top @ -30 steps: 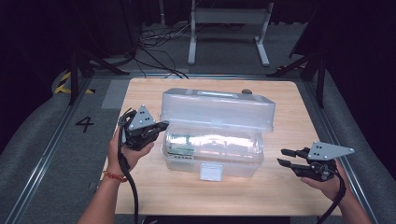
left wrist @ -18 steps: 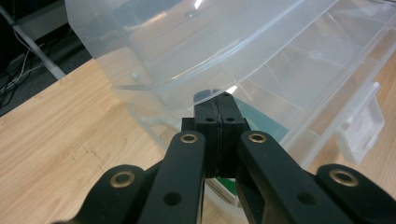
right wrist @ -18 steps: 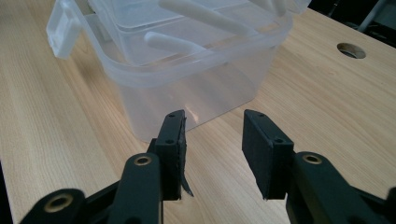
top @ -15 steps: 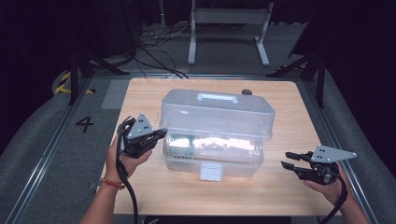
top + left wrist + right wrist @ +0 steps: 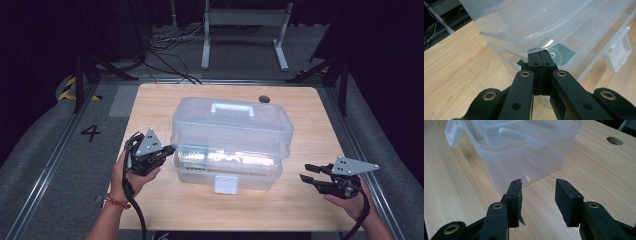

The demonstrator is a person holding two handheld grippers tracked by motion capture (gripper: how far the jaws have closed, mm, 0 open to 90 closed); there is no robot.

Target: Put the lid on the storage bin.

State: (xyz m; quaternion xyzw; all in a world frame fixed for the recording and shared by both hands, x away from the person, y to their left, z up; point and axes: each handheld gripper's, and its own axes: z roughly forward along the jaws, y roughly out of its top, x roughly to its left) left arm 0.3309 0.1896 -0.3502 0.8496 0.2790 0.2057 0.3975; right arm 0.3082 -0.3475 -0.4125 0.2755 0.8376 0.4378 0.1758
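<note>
In the high view, a clear plastic storage box (image 5: 230, 145) sits in the middle of the wooden table (image 5: 150, 105), its lid (image 5: 232, 122) with a white handle (image 5: 231, 107) raised a little off the base. A white latch (image 5: 226, 184) hangs loose at the front. The left gripper (image 5: 167, 150) touches the box's left end under the lid rim; the right gripper (image 5: 306, 172) hovers apart from the right end.

In the left gripper view, the left gripper (image 5: 541, 56) has its jaws pressed fully together with nothing between them, tips tucked under the lid's edge (image 5: 506, 37). This view also reveals a disc (image 5: 555, 55) inside the base.

In the right gripper view, the right gripper (image 5: 537, 195) stands wide open and empty, short of the box's end wall (image 5: 529, 167).

The box looks light, thin-walled, somewhat flexible and slick; the handle or the lid rim probably offers the surest hold.
</note>
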